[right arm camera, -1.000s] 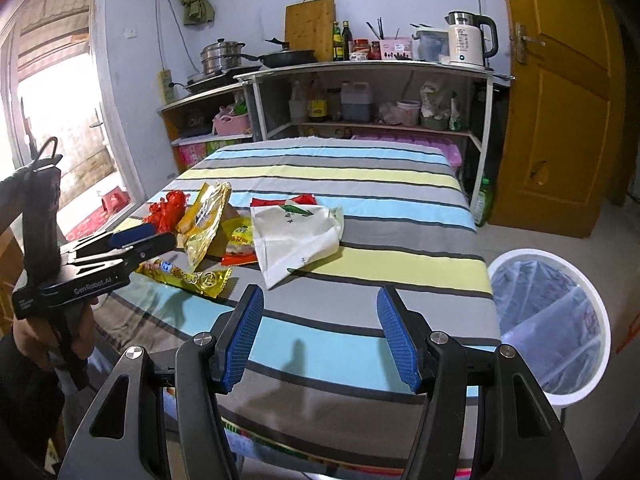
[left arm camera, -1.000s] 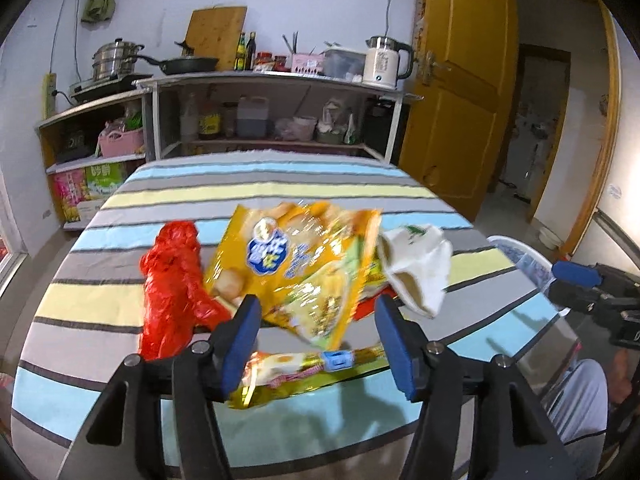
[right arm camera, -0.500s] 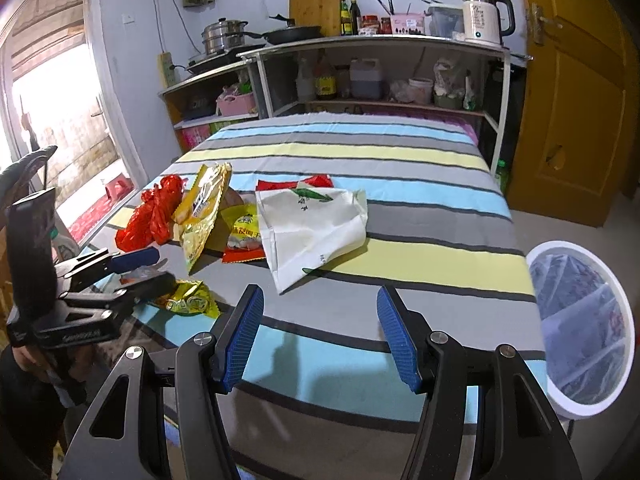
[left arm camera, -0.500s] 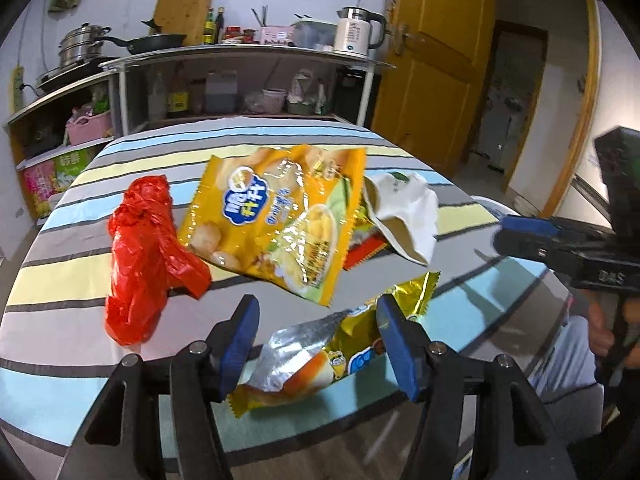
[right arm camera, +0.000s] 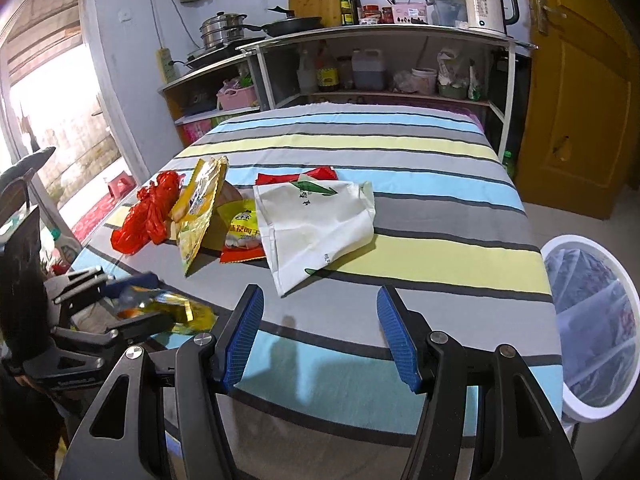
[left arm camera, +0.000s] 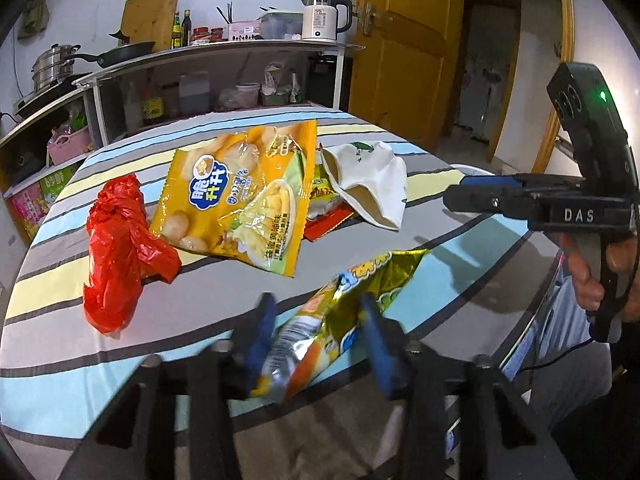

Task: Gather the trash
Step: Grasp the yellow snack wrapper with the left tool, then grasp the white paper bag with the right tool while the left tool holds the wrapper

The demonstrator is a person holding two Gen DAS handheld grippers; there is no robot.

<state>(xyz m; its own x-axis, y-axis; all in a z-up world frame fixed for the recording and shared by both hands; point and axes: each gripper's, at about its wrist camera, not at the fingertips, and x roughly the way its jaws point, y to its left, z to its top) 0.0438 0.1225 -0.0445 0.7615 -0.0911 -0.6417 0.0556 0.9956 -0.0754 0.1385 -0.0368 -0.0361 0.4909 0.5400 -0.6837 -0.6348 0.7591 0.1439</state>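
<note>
Since 0.5 s ago the left hand-held gripper (left arm camera: 316,336) has narrowed around the gold foil snack wrapper (left arm camera: 344,320) and raised it at the near edge of the striped counter (right arm camera: 400,200); its blue pads are blurred, and I cannot tell whether they fully pinch the foil. The right hand-held gripper (right arm camera: 320,336) hovers over the near edge with its 2 fingers spread wide and nothing between them. Farther on the counter lie a crumpled red plastic bag (left arm camera: 116,244) at the left, a large yellow chip bag (left arm camera: 240,196) just right of it, and a white paper bag (right arm camera: 316,224) overlapping smaller red and yellow packets. A white bin (right arm camera: 592,328) stands right of the counter.
</note>
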